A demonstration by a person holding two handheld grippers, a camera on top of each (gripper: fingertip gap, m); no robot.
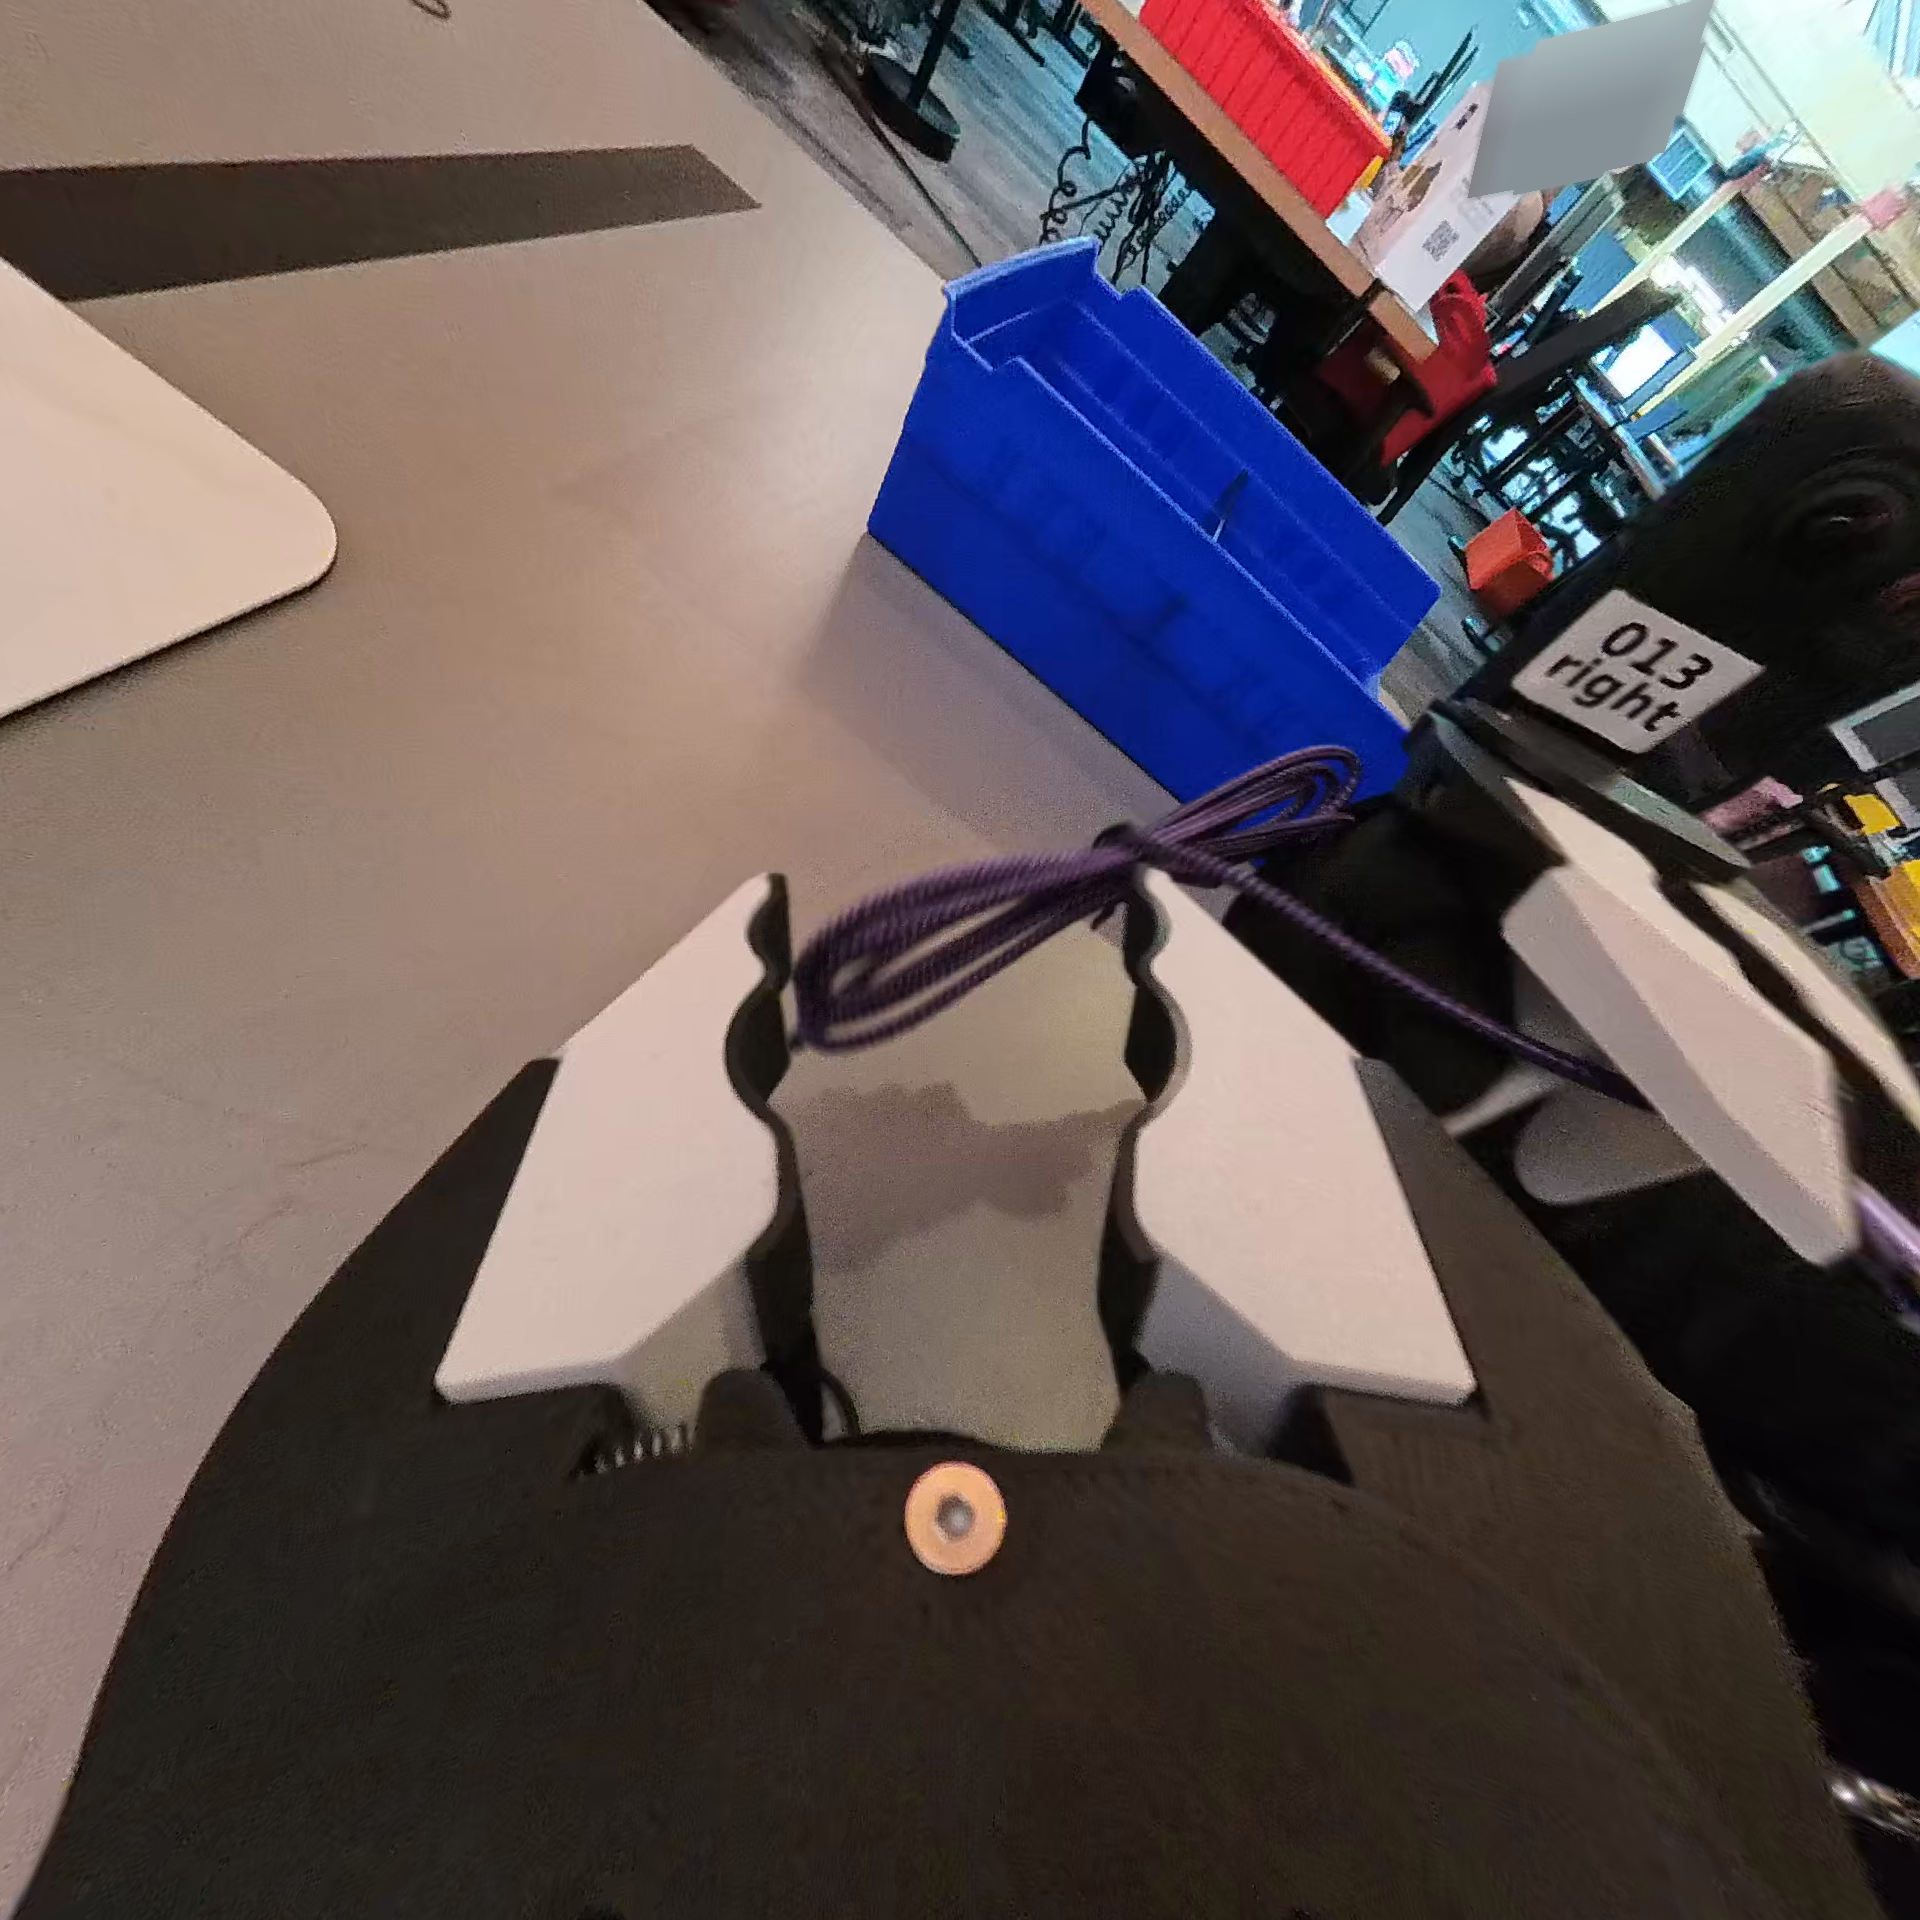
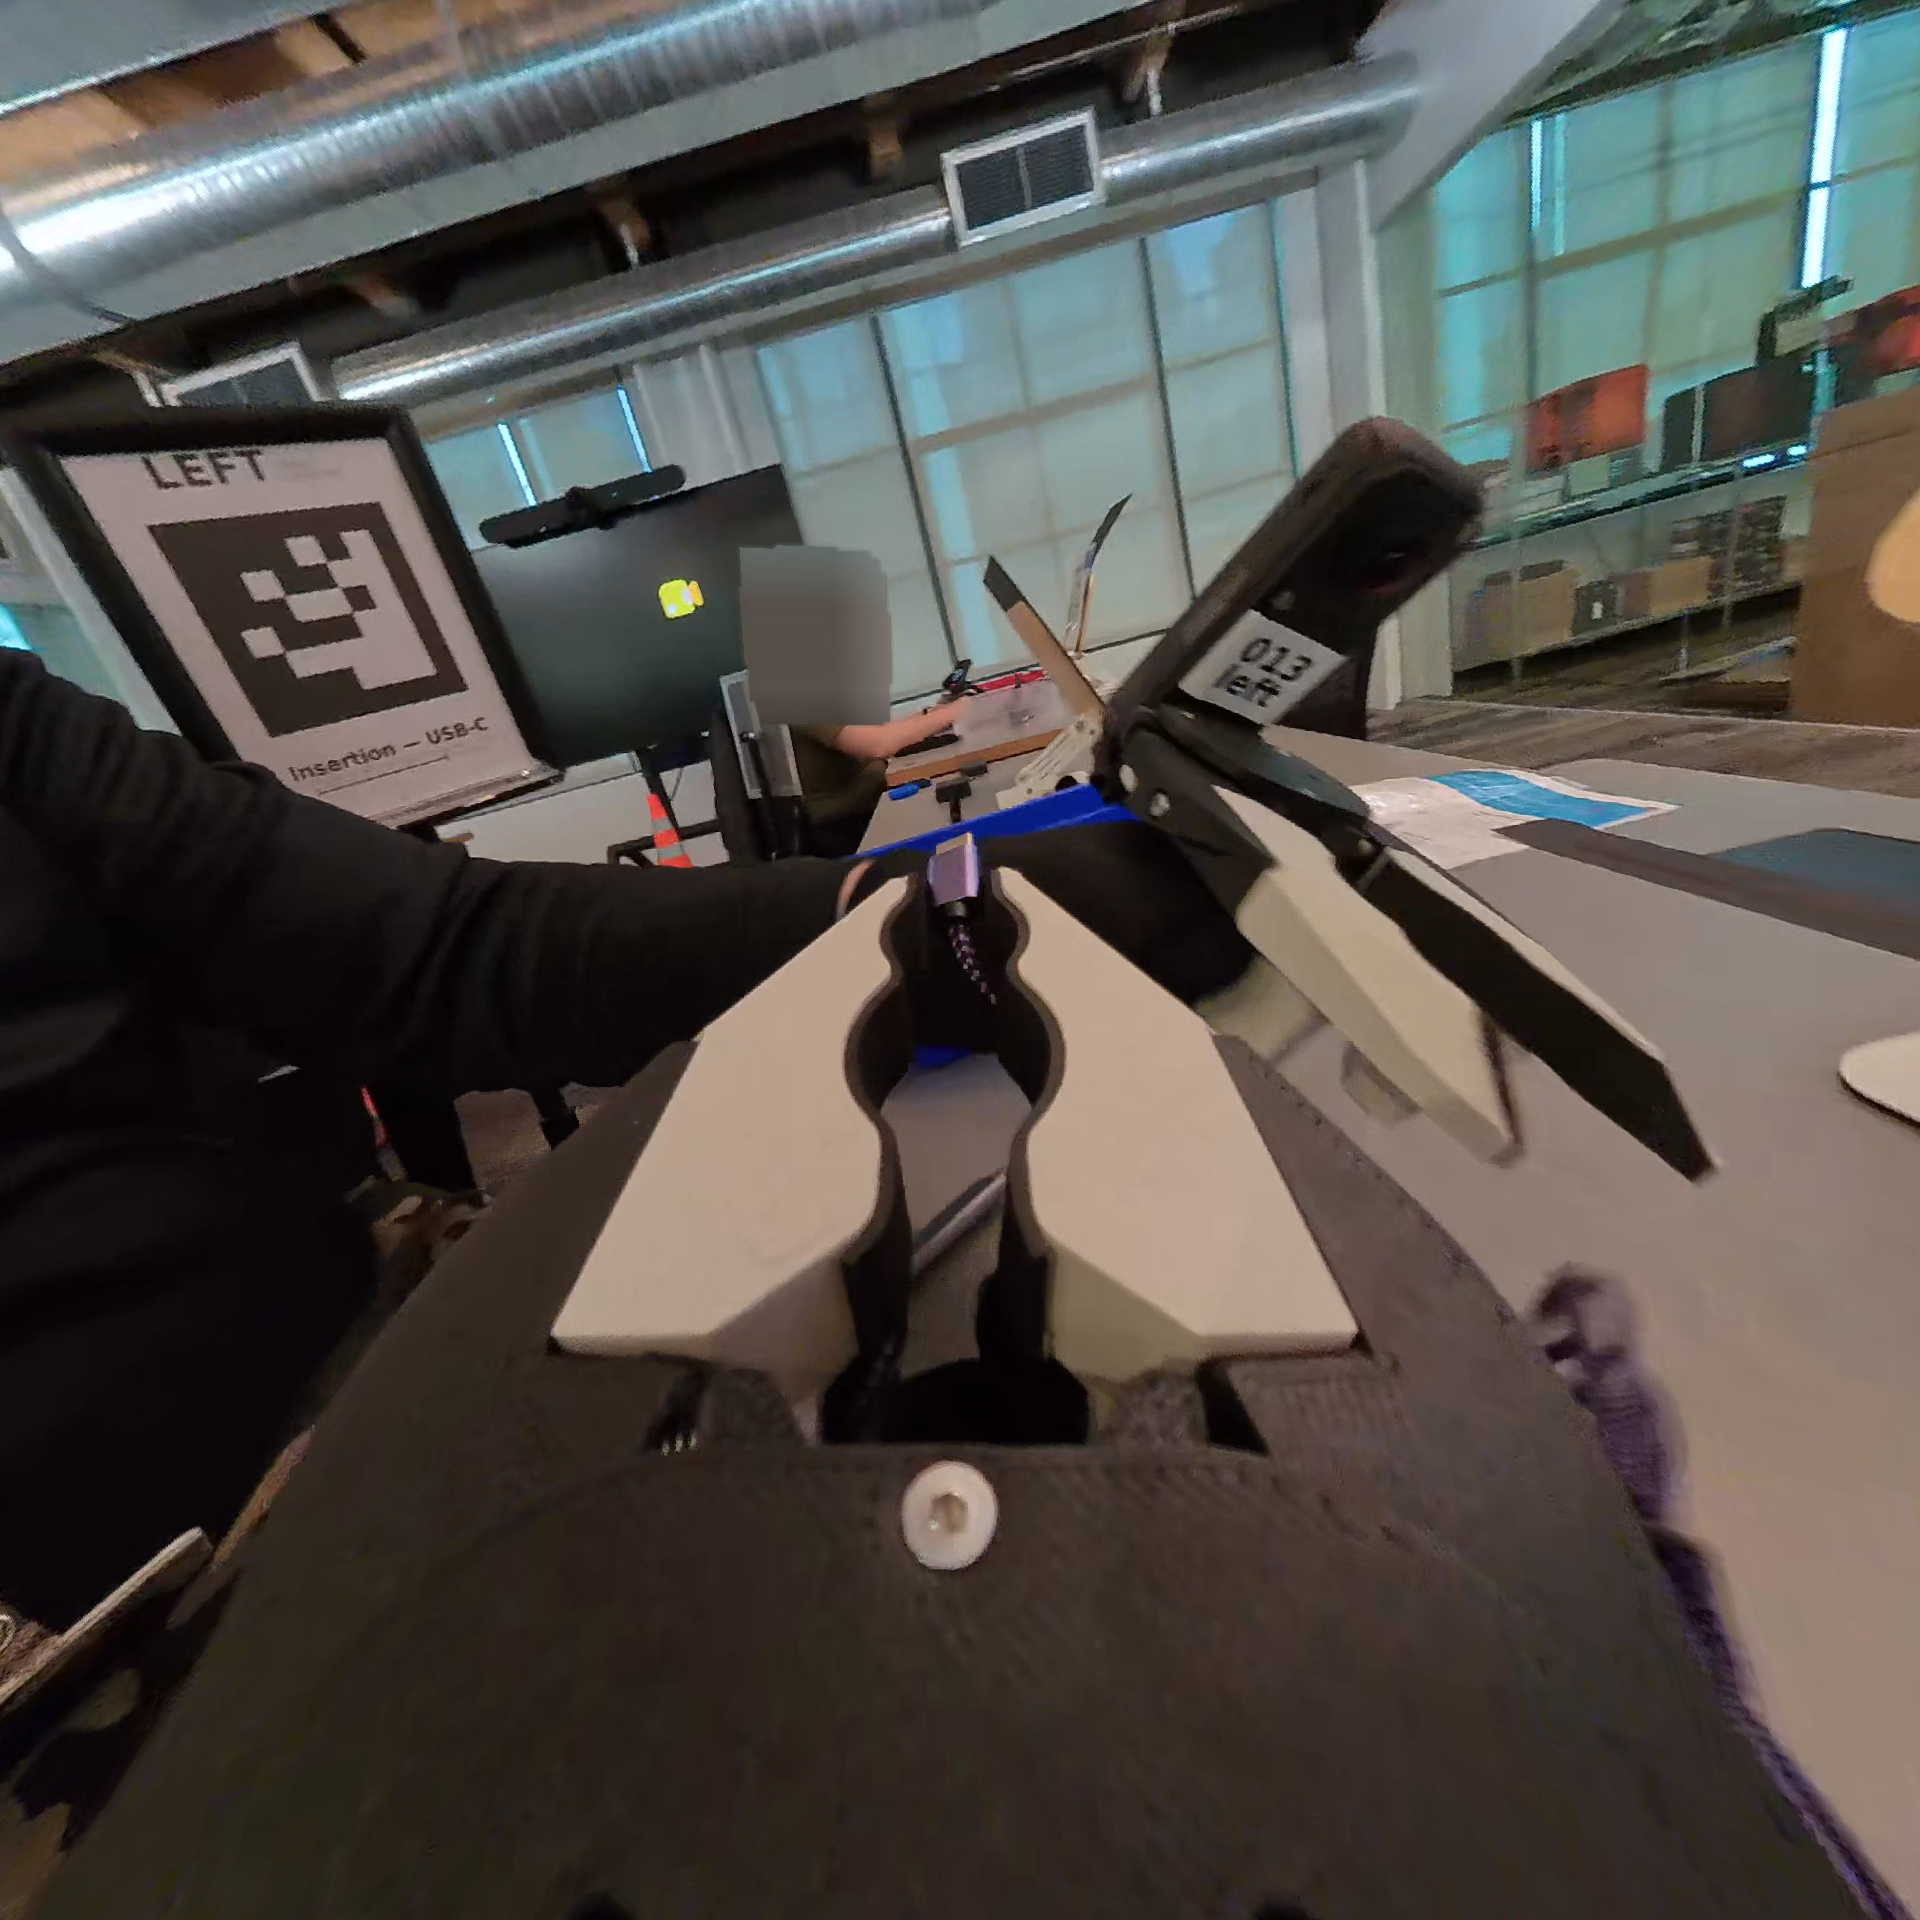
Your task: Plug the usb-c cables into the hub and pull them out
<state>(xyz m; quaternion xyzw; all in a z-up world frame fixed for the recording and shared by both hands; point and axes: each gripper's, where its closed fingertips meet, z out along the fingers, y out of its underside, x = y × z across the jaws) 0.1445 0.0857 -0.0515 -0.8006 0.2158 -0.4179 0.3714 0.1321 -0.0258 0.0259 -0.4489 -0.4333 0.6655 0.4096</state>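
Note:
A purple braided USB-C cable (image 1: 935, 956) hangs in bundled loops between the fingertips of my left gripper (image 1: 956, 904), which is open and grips nothing. One strand runs right to my right gripper (image 1: 1621, 1101). In the right wrist view my right gripper (image 2: 956, 894) is shut on the cable's plug end (image 2: 954, 868), with the metal tip pointing up past the fingertips. My left gripper (image 2: 1558, 1132) shows just right of it, tilted down towards the table. A blurred stretch of cable (image 2: 1621, 1403) hangs at lower right. No hub is in view.
A blue plastic bin (image 1: 1091, 520) stands on the grey table (image 1: 520, 727) just beyond both grippers. A white rounded pad (image 1: 125, 499) lies at the left. A black-sleeved arm (image 2: 312, 935) reaches in from the left. A marker sign (image 2: 291, 623) stands behind.

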